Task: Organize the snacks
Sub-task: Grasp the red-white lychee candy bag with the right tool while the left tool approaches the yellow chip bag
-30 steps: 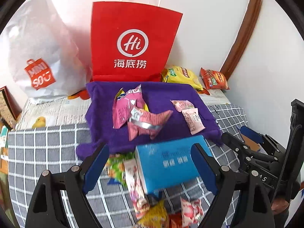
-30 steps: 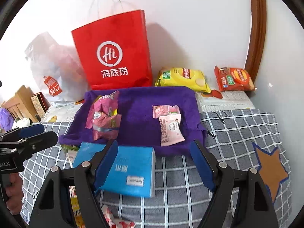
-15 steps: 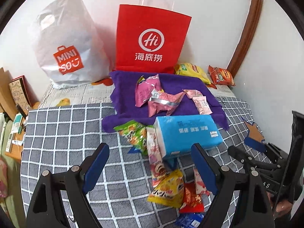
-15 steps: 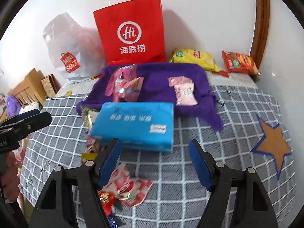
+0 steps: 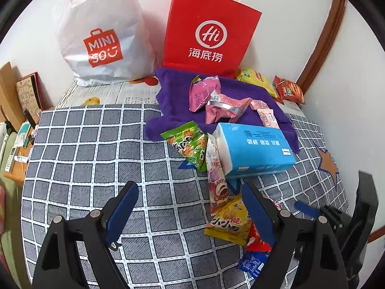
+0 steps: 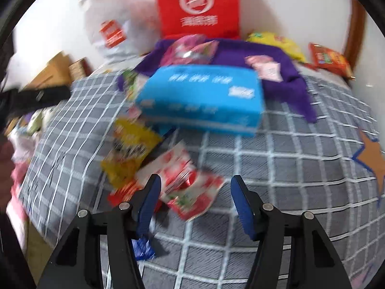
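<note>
Your right gripper point(image 6: 193, 201), jaws just narrowing, straddles the red-and-white snack packet point(image 6: 185, 187) without pressing it; your left gripper point(image 5: 190, 213) gapes wide over the checked cloth point(image 5: 96, 156).

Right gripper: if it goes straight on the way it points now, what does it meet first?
Most likely the red-and-white strawberry snack packet, lying between the right gripper's jaws, which have just been closing. The picture is blurred, so depth is uncertain.
</note>
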A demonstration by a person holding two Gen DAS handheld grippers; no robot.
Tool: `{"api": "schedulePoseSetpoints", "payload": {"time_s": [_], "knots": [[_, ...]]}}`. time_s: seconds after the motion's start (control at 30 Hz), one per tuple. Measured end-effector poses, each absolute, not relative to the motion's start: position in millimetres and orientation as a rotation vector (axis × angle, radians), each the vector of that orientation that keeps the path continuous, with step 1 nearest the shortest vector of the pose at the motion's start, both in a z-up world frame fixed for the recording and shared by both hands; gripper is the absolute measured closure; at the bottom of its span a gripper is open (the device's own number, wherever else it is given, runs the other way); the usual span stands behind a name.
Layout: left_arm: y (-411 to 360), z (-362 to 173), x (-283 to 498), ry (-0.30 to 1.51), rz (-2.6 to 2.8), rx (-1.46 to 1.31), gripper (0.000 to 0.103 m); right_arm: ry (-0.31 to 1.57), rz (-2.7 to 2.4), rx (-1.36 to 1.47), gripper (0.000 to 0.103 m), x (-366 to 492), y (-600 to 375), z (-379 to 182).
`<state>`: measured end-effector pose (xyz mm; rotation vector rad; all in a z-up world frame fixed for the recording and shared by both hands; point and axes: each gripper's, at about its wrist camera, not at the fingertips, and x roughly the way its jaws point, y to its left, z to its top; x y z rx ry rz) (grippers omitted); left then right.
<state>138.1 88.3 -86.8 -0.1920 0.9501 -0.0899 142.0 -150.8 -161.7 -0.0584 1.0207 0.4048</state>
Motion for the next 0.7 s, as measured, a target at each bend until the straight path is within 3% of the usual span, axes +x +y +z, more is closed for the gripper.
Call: {"api": "schedulePoseSetpoints", "payload": {"time_s": [0.47,0.7], "knots": [[92,-96,143,0.981,-0.074,-0.183,0.016,1.031,0.398,-0.055,0.034,171,-144,-187],[91,-104,143,0.995,-0.078,-0.190,0.016,1.009,0.379,-0.085,0.049,169,-146,-194]]}}
